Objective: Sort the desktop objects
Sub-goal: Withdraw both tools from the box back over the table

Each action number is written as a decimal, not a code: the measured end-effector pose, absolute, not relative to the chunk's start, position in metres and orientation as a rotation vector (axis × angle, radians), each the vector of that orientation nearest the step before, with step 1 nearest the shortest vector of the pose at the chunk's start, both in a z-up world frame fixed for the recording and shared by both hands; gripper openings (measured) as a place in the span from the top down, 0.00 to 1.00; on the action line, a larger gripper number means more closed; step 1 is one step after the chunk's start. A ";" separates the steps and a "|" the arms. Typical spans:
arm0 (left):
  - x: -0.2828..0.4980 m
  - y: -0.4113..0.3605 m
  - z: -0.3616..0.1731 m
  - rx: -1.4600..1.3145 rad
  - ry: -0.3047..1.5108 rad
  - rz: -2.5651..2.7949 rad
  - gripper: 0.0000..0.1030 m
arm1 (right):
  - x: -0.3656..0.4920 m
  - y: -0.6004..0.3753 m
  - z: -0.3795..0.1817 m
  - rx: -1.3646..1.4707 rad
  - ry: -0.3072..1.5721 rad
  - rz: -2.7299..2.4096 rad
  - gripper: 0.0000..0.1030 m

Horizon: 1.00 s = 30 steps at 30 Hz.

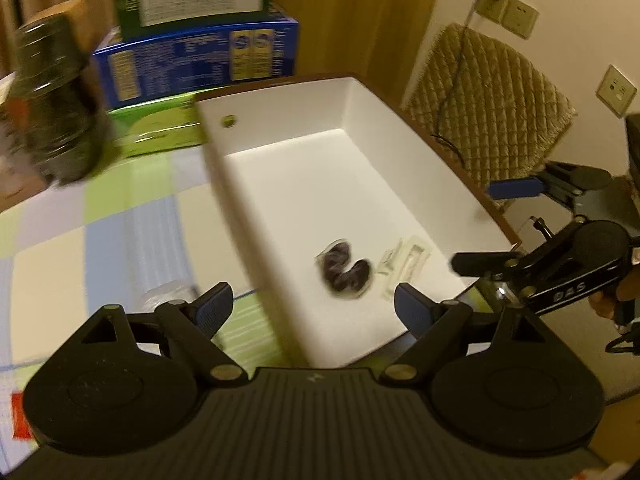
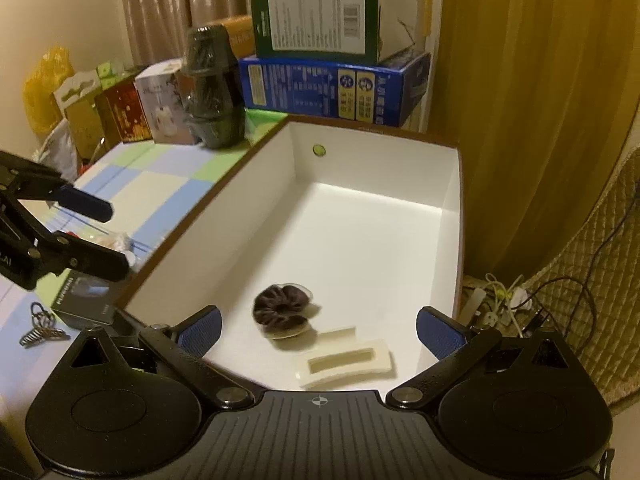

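A white box [image 1: 280, 120] [image 2: 360, 160] with a brown rim stands on the checked tablecloth. On its floor lie a dark scrunchie in clear wrap [image 1: 344, 272] [image 2: 282, 312] and a cream plastic clip [image 1: 404, 266] [image 2: 344, 362]. My left gripper [image 1: 312, 304] [image 2: 108, 236] hangs open over the box's left wall, nothing between its fingers. My right gripper [image 2: 319, 322] [image 1: 492, 226] is open above the near end of the box, over the clip and scrunchie, holding nothing.
A dark jar [image 2: 212, 92], a blue carton [image 2: 332, 92] and a green carton [image 2: 320, 20] stand behind the box. Left of the box lie a small black box [image 2: 86, 300], a metal claw clip [image 2: 40, 328] and a clear wrapped item [image 2: 120, 240]. Cables [image 2: 508, 296] and a quilted chair [image 1: 480, 100] are off the table's right.
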<state>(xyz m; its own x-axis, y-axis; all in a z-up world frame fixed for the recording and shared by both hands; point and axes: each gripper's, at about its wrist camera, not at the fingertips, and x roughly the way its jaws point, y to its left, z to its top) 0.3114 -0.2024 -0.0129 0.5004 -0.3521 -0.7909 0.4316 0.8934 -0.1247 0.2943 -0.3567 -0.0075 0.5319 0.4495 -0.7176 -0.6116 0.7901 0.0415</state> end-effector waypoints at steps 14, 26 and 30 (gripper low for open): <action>0.258 -0.126 0.001 0.022 0.911 -0.370 0.17 | 0.237 -0.335 0.005 -0.151 0.761 0.611 0.02; 0.223 -0.067 -0.009 -0.008 0.955 -0.291 0.17 | 0.200 -0.293 -0.010 -0.123 0.820 0.666 0.02; 0.214 -0.049 -0.011 -0.018 0.963 -0.269 0.17 | 0.191 -0.275 -0.015 -0.127 0.835 0.696 0.02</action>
<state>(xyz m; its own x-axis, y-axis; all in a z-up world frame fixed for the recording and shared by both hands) 0.2143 -0.0491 -0.0112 0.5404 -0.2341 -0.8082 0.2180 0.9667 -0.1342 0.1913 -0.2753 -0.0153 0.4656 0.5174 -0.7180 -0.6131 0.7736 0.1599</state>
